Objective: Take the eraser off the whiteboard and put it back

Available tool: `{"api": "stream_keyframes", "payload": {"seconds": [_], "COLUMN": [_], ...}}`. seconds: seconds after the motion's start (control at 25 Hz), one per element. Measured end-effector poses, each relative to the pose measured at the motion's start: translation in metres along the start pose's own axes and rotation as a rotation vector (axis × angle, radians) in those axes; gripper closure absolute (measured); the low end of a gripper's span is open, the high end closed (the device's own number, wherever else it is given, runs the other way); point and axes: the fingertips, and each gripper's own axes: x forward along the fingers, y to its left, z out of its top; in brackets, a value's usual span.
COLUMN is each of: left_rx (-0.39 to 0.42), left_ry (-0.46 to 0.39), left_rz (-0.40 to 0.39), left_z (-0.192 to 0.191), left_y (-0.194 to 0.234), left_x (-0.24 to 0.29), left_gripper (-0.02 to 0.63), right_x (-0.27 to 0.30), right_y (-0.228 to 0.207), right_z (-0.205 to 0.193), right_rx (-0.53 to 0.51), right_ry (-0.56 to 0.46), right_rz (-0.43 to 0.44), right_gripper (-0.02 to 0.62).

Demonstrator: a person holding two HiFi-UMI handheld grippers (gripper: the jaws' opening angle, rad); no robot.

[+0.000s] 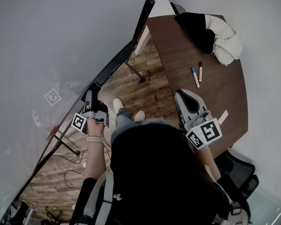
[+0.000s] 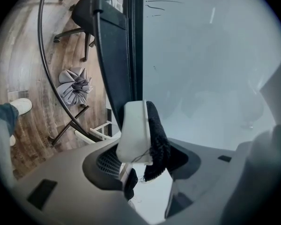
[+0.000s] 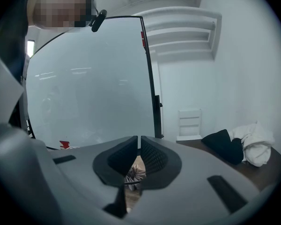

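One white-backed, black-felt eraser (image 2: pixel 136 130) sits between our left claw's (image 1: pixel 89 100) parted jaws beside the pale glossy whiteboard (image 2: pixel 201 55); right claw (image 3: pixel 138 146) together, empty; we judge it is being put back; next, withdraw straight.

Passage on the left is closed off by the whiteboard (image 1: pixel 61 36), whose black frame (image 1: pixel 113 65) runs slantwise down the head view. The right side is barred by the table (image 1: pixel 220 107). Two markers (image 1: pixel 197 74) and a heap of clothes (image 1: pixel 210 32) are laid at its far end, and its near part is left bare. Between board and table a strip of wooden floor (image 1: pixel 154 90) is kept open, crossed by the stand legs (image 1: pixel 135 73) and, nearer, by cables (image 1: pixel 65 154).
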Motion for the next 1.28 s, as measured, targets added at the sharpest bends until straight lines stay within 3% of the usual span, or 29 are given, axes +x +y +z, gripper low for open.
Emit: {"api": "stream_keyframes", "payload": {"seconds": [0.4, 0.96, 1.16, 1.28], "left_rx": [0.017, 0.024, 0.056, 0.115], "left_ry": [0.029, 0.075, 0.128, 0.172], "left_rz": [-0.005, -0.012, -0.043, -0.079], "left_z": [-0.008, -0.039, -0.060, -0.080], "left_y": [-0.004, -0.009, -0.024, -0.045], "left_x": [0.000, -0.024, -0.029, -0.030], "left_gripper": [0.319, 0.318, 0.318, 0.330], "right_x": [0.001, -0.011, -0.018, -0.025], "right_y": [-0.001, -0.003, -0.004, -0.009], "right_z": [0.000, -0.006, -0.008, -0.008], "right_rx": [0.005, 0.017, 0.028, 0.034], "right_ry": [-0.003, -0.023, -0.039, -0.051], "right_rz": [0.016, 0.052, 0.063, 0.066], "right_gripper": [0.563, 0.563, 0.563, 0.563]}}
